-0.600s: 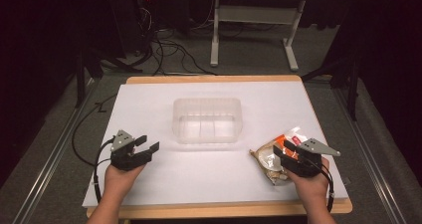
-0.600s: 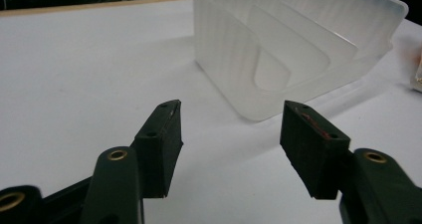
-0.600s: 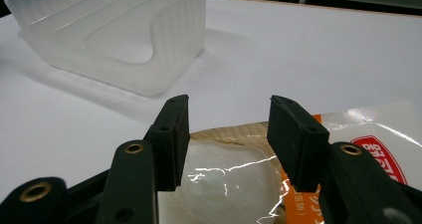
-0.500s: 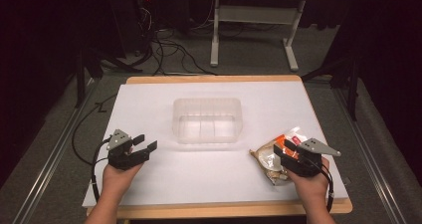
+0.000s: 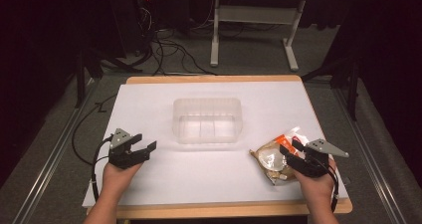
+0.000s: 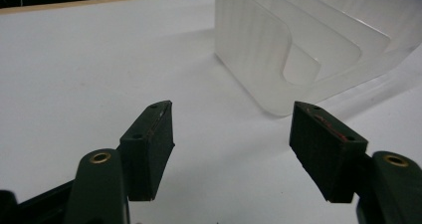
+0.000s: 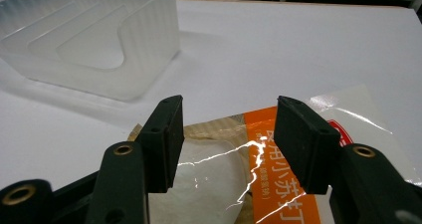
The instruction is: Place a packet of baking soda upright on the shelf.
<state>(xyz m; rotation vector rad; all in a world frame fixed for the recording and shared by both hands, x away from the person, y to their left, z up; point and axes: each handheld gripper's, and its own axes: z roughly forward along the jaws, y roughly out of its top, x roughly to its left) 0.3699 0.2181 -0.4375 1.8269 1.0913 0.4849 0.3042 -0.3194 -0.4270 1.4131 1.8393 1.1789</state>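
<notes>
Your right gripper (image 7: 226, 139) hovers just over the snack packet (image 7: 278, 184) with its jaws apart and nothing pinched between them, so the step in hand looks like the pick-up of that packet. The packet lies flat on the white surface (image 5: 209, 179) near its right front corner, well apart from the clear plastic container (image 5: 207, 120) that stands at the middle. To take it well, lower the gripper until one jaw sits on each side of a raised fold of the wrapper — the film is glossy and thin, so a flat pinch on the sealed edge may slip, while a bite across the bulge of the round pastry inside should hold better. Close gently; the contents look soft and could crush. Lift straight up before you swing toward the container, since a dragged corner can snag on the surface. Your left gripper (image 6: 231, 144) rests low at the left front of the surface, released and holding nothing, with the container's near wall just ahead of it — ready to steady that container if it slides. As for writing, the packet carries an orange band with white Chinese characters along it; they are too small and glare-streaked to read with any confidence, and a red mark sits at the band's far end.
</notes>
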